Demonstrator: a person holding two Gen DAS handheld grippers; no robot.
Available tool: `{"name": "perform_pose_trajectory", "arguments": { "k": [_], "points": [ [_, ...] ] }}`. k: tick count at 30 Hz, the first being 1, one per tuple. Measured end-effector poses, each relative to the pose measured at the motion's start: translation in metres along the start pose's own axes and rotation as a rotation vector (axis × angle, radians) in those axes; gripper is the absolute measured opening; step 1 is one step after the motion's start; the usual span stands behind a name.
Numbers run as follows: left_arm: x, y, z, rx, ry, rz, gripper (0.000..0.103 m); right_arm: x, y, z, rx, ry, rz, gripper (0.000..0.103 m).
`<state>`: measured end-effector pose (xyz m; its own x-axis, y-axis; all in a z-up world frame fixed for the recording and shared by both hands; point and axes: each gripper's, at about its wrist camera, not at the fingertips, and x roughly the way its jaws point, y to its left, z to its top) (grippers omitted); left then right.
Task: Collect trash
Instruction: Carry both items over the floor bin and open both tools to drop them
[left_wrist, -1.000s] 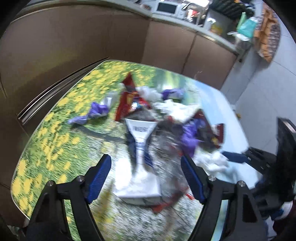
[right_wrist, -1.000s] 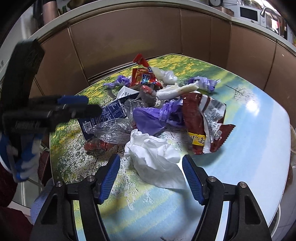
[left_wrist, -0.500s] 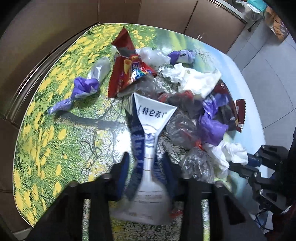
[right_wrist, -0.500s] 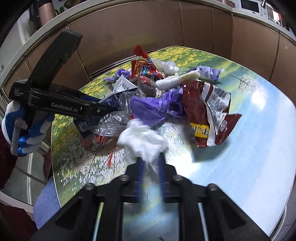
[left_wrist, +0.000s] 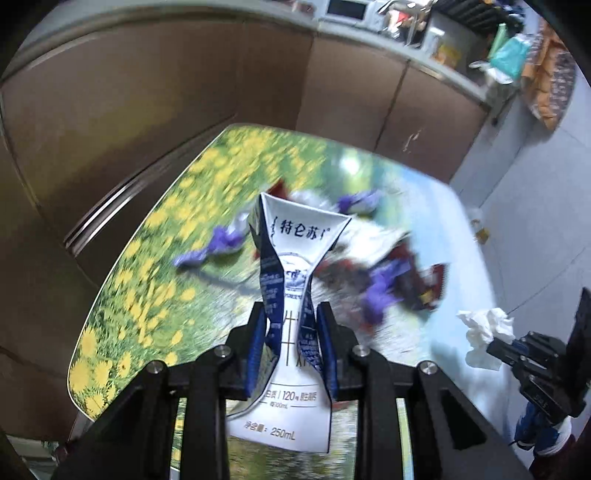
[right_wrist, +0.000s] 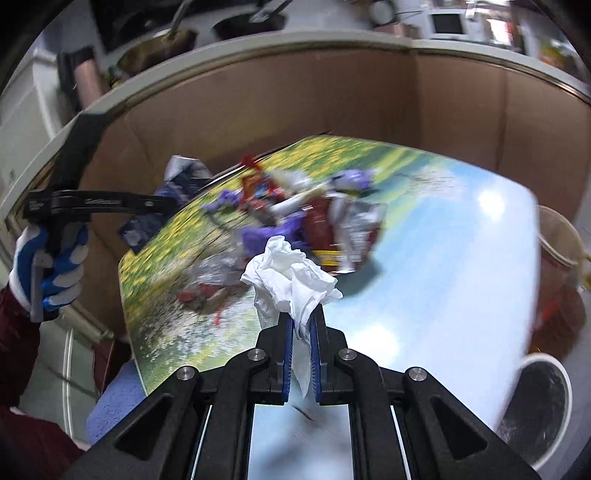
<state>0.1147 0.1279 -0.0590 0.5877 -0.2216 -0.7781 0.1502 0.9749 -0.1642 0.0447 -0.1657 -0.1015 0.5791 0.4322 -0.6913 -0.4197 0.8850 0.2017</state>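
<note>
Milk carton sits pinched at its waist between the blue pads of your left gripper; the fingers are closed in on it from both sides, so the flattened white and blue pack bows inward where they press. Its printed top flares out above the pads, and its lower end hangs below them, nearest the camera. The carton is raised clear of the table.

Your right gripper has its pads drawn almost together on a crumpled white tissue. A thin tail of the tissue runs down between the pads, and the bulk of it billows above the fingertips, held up off the tabletop. From the left wrist view you can see that same tissue at the tip of the right gripper, out over the pale blue end of the table.

Past both grippers, the remaining trash pile lies near the middle of the table, blurred: purple wrappers, red snack bags and clear plastic. One purple wrapper lies apart from the pile on the yellow-flower side.

At the lower right of the right wrist view, a white bin stands beside the table edge. Behind the table run brown cabinet fronts under a counter.
</note>
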Motion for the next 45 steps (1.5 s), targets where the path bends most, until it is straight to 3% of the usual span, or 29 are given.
{"name": "perform_pose_trajectory", "arguments": {
  "k": [5, 14, 20, 24, 31, 33, 37, 40, 45],
  "points": [
    [0.001, -0.071, 0.015, 0.109, -0.011, -0.087, 0.026, -0.041, -0.045, -0.018, 0.116, -0.063, -0.102, 0.009],
    [0.067, -0.258, 0.025, 0.347, 0.088, -0.309, 0.026, -0.101, -0.168, -0.072, 0.376, -0.109, -0.388, 0.009],
    [0.141, -0.381, 0.019, 0.465, 0.213, -0.395, 0.026, -0.097, -0.238, -0.11, 0.517, -0.064, -0.527, 0.01],
    [0.183, -0.44, 0.008, 0.515, 0.285, -0.42, 0.026, -0.088, -0.273, -0.126, 0.571, -0.038, -0.59, 0.012],
    [0.232, -0.486, -0.016, 0.514, 0.377, -0.441, 0.027, -0.077, -0.308, -0.145, 0.629, 0.006, -0.651, 0.014],
    [0.245, -0.491, -0.019, 0.498, 0.401, -0.454, 0.039, -0.075, -0.314, -0.15, 0.645, 0.014, -0.661, 0.032],
    [0.247, -0.49, -0.018, 0.469, 0.398, -0.494, 0.046, -0.074, -0.314, -0.156, 0.651, 0.029, -0.697, 0.049],
    [0.228, -0.48, -0.013, 0.455, 0.365, -0.529, 0.046, -0.079, -0.31, -0.157, 0.646, 0.026, -0.71, 0.05],
    [0.173, -0.455, 0.002, 0.441, 0.19, -0.534, 0.046, -0.096, -0.292, -0.14, 0.617, -0.036, -0.727, 0.068]
  ]
}}
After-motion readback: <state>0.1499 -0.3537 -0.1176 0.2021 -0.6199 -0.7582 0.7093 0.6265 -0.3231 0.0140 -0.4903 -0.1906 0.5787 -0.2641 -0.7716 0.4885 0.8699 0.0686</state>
